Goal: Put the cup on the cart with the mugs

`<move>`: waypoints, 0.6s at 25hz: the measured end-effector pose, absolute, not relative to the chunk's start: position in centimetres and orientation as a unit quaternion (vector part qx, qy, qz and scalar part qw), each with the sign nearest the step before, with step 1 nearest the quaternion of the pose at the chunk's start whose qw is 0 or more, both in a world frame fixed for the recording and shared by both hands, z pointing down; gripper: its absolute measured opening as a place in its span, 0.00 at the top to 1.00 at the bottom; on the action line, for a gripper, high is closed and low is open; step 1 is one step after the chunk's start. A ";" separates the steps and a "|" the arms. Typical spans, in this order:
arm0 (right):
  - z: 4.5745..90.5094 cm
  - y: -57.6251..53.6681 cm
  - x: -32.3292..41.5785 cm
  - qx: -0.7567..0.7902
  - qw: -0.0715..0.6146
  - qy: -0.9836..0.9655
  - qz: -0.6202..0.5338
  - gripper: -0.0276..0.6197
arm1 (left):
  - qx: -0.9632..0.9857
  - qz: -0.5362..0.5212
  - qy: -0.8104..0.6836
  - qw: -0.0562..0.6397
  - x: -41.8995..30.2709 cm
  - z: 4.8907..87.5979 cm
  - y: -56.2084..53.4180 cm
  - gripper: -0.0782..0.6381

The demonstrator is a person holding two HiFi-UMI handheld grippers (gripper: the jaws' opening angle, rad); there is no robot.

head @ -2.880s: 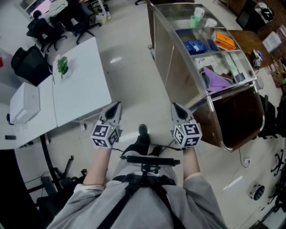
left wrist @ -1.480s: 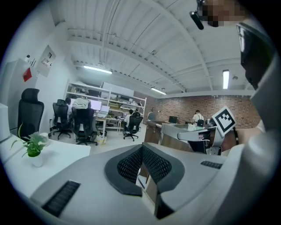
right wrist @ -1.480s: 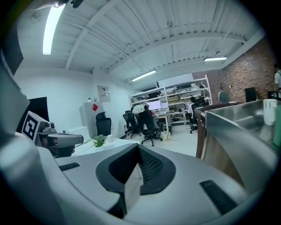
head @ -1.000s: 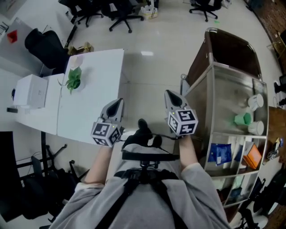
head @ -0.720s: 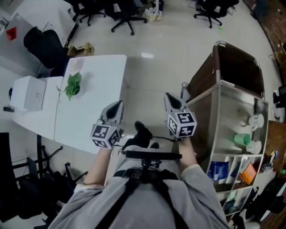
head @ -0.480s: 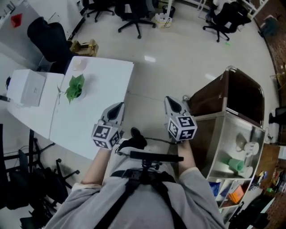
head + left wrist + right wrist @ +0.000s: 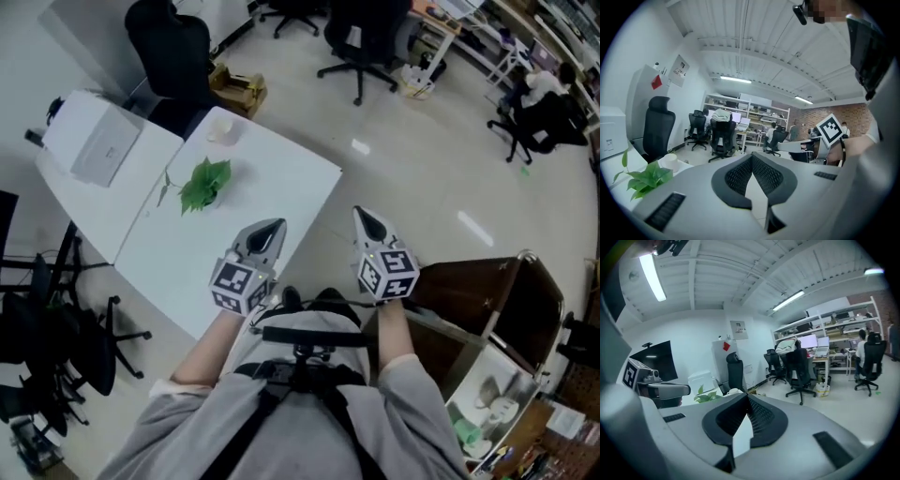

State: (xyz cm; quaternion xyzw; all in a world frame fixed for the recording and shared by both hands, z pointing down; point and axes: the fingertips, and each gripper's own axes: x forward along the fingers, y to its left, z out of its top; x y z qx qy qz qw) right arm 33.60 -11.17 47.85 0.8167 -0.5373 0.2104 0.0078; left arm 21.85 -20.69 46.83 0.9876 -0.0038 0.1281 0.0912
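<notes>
A small white cup (image 7: 222,129) stands at the far end of the white table (image 7: 272,187), beyond a green plant (image 7: 204,184). The left gripper view shows the same cup (image 7: 670,160) low at the left, and the right gripper view shows the cup (image 7: 733,391) just past the jaws. My left gripper (image 7: 270,228) hovers over the table's near corner, shut and empty. My right gripper (image 7: 367,222) hangs over the floor beside it, also shut and empty. The steel cart (image 7: 487,309) sits at the lower right, with white mugs (image 7: 494,401) and a green cup (image 7: 466,431) on its shelf.
A white box (image 7: 98,147) sits on the adjoining table at the left. Black office chairs (image 7: 361,28) stand across the open floor, and another chair (image 7: 169,47) stands behind the table. More chairs (image 7: 56,347) crowd the left edge.
The view has swung away from the cart toward the white table. The cart has slid to the lower right corner, and the cup and plant have come closer. Both grippers stayed shut.
</notes>
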 end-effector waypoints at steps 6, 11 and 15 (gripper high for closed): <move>49.5 -22.3 36.1 0.754 0.053 -0.621 0.207 0.95 | 0.980 0.135 -0.096 0.112 21.5 48.0 -27.7 0.88; 51.8 -30.7 38.6 0.721 0.097 -0.659 0.190 0.94 | 0.963 0.138 -0.181 0.142 21.3 48.6 -32.0 0.88; 53.8 -37.0 39.1 0.679 0.119 -0.697 0.198 0.70 | 0.954 0.138 -0.221 0.148 21.6 49.8 -34.8 0.88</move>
